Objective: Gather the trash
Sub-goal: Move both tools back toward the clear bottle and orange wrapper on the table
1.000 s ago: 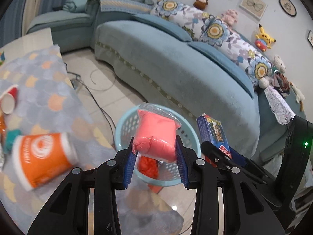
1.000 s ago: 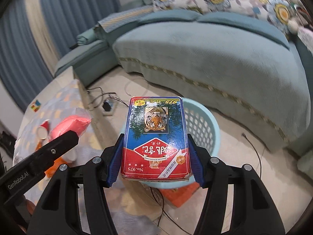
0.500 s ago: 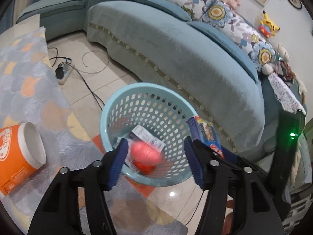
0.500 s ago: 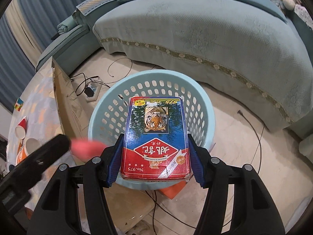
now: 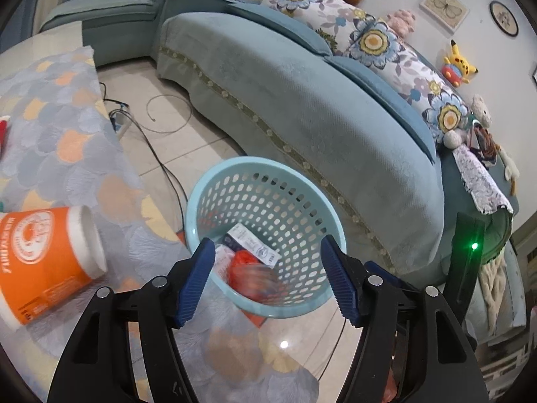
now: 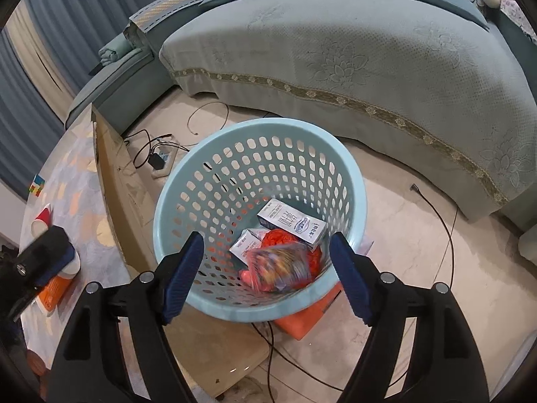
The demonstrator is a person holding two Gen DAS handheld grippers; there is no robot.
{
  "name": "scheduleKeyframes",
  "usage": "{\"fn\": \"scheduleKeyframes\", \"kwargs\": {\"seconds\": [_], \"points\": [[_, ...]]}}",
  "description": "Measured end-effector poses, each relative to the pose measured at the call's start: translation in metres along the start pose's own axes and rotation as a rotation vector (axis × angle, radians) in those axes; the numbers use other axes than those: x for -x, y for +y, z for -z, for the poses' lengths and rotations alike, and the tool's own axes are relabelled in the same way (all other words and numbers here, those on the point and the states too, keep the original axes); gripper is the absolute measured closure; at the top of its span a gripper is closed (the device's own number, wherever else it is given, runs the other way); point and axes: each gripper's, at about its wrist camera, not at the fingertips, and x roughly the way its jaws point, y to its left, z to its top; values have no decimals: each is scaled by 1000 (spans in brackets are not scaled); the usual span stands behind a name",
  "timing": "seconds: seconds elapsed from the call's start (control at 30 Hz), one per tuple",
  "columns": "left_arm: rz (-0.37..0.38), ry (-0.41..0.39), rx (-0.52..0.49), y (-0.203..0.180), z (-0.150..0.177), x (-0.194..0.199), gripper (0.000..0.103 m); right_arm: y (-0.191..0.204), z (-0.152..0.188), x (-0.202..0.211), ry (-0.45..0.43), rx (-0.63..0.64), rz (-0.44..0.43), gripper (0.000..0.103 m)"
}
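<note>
1. While both grippers are hanging over the basket (image 6: 258, 127), the drop step is finishing — the left gripper (image 5: 266, 280) and the right gripper (image 6: 266, 273) are each opening their jaws, and nothing is sitting between the pads of either.
2. Trash is lying at the bottom of the basket: a white box (image 6: 292, 225), a crumpled red wrapper (image 6: 285, 238), and a blurred card box (image 6: 278, 268) that appears to be tumbling in on top.
3. More trash is waiting on the table — an orange cup (image 5: 43, 262) is lying on its side on the patterned cloth (image 5: 67, 141), just left of the left gripper.
4. Judging from that, the next move is calling for swinging one gripper back over the table, lining its open jaws across the cup's body and closing gently, since a paper cup is likely to crush or roll.
5. Looking along the left gripper, the view is showing the cup whole, plus the sofa (image 5: 302, 107) with its cushions and toys.
6. Looking along the right gripper, the view is giving the clearer look down into the basket, and is also catching a power strip (image 6: 161, 163) with cables on the floor.
</note>
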Motion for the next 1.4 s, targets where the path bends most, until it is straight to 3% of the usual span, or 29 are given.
{"fn": "scheduleKeyframes", "kwargs": {"seconds": [0.2,0.47,0.63,0.77,0.87,1.17,1.27,1.4], "points": [[7,-56,13,8,2,37,39,12,2,21,-29,45,-25,30],[-27,-141,56,37,13,101,39,69,9,58,-111,169,-75,30],[-86,-210,115,73,16,147,39,105,18,75,-141,223,-137,30],[-173,-276,159,106,18,186,38,138,28,81,-158,292,-175,30],[-255,-338,233,140,20,218,24,158,35,84,-165,333,-194,30],[-481,-440,544,266,23,285,19,202,52,77,-158,422,-235,30],[-554,-416,649,306,23,284,19,212,57,71,-149,445,-245,30],[-578,-360,741,340,19,269,19,238,59,65,-142,492,-277,30]]}}
